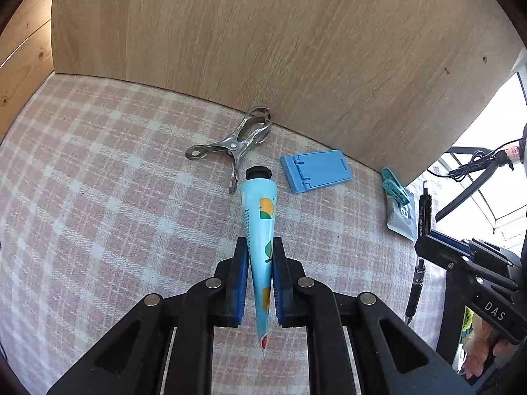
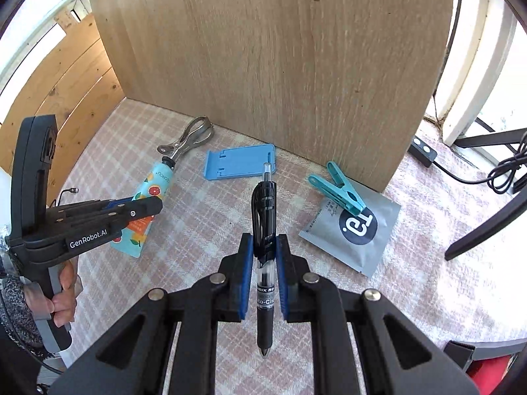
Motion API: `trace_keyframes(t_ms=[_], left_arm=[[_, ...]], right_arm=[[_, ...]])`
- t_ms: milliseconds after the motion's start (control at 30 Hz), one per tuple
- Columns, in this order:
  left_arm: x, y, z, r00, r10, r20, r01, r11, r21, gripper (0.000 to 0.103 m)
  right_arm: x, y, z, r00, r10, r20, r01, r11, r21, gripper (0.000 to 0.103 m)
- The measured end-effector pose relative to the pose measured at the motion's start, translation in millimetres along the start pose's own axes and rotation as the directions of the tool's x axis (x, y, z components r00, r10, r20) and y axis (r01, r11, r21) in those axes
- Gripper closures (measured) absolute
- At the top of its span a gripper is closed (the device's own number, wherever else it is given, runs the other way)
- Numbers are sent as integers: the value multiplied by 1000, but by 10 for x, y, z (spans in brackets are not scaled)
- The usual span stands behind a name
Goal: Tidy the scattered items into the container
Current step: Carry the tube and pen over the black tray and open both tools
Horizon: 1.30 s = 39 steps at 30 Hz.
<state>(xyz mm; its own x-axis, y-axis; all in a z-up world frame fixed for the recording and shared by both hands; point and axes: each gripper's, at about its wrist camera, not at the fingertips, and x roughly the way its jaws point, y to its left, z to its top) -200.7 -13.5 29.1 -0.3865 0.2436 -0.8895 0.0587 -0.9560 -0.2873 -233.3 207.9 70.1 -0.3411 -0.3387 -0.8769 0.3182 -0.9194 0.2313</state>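
The left gripper [image 1: 260, 263] is clamped on a light blue tube [image 1: 262, 227] printed with citrus fruit; the blue pads press its flattened lower half from both sides, the black cap points away toward the far wooden panel [image 1: 296, 49], and the crimped end sticks out near the camera, behind the pads; in the right wrist view the same tube slants over the pink plaid cloth [image 2: 197, 223], though I cannot tell whether its cap touches it. The right gripper [image 2: 265, 263] grips a black retractable pen [image 2: 265, 217] around its clear barrel; the clip end reaches far beyond the fingertips and the tip points back toward the camera. On the cloth, a steel spring clamp [image 1: 230, 146] lies just beyond the tube's cap, near the panel's base; a blue folding phone stand [image 1: 316, 171] lies flat to its right; farther right a teal clothes peg [image 2: 337, 187] rests on the far edge of a grey sachet [image 2: 355, 233]. No container shows in either view; a hand [image 2: 64, 296] holds the left gripper's handle.
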Motion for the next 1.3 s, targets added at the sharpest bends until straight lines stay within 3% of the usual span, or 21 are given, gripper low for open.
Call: trace_keyframes(t_ms=[200,267,400,500,600,800,933,1167,1200,1267,1300], left_arm=[[-387,-434,-112,996,-78,37,73,991,111,91],[-426,-852,-52,993,-115,38,108,982,152,91],[-459,-1448,-106,983,-182,10,173,948,266,91],[-582,-1831,-356,970,-242,-28,237,912,334,91],[-679,-2297,-612,949,-300,-98,313,861,400,91],[-718,-3202,-1364,898,-359,-255,440,727,528,91],[-851,-3613,-1914,861,-369,-350,508,604,614,91],[-909,-4055,-2527,837,-318,-444,543,390,744,90],[-886,-4100,-2572,847,-297,-440,527,375,762,88],[-857,-4163,-2591,900,-262,-350,430,394,812,76],[-850,-4178,-2572,914,-256,-315,397,405,823,64]], right_arm=[[-579,-101,-243,996,30,87,-36,997,66,89],[-773,-200,-374,993,24,112,-36,994,102,89],[-1211,-548,-737,987,-15,161,-19,978,206,89],[-1622,-908,-1079,981,-93,173,42,960,277,89],[-1967,-1293,-1420,968,-189,164,119,924,363,89],[-2547,-2031,-2074,926,-362,111,257,816,519,89],[-2766,-2357,-2400,904,-422,73,306,756,578,89],[-2822,-2653,-2594,893,-448,42,329,714,619,89],[-2814,-2667,-2590,893,-448,43,329,714,619,89],[-2785,-2689,-2566,890,-455,36,339,711,617,89],[-2769,-2706,-2552,887,-461,22,349,702,621,84]])
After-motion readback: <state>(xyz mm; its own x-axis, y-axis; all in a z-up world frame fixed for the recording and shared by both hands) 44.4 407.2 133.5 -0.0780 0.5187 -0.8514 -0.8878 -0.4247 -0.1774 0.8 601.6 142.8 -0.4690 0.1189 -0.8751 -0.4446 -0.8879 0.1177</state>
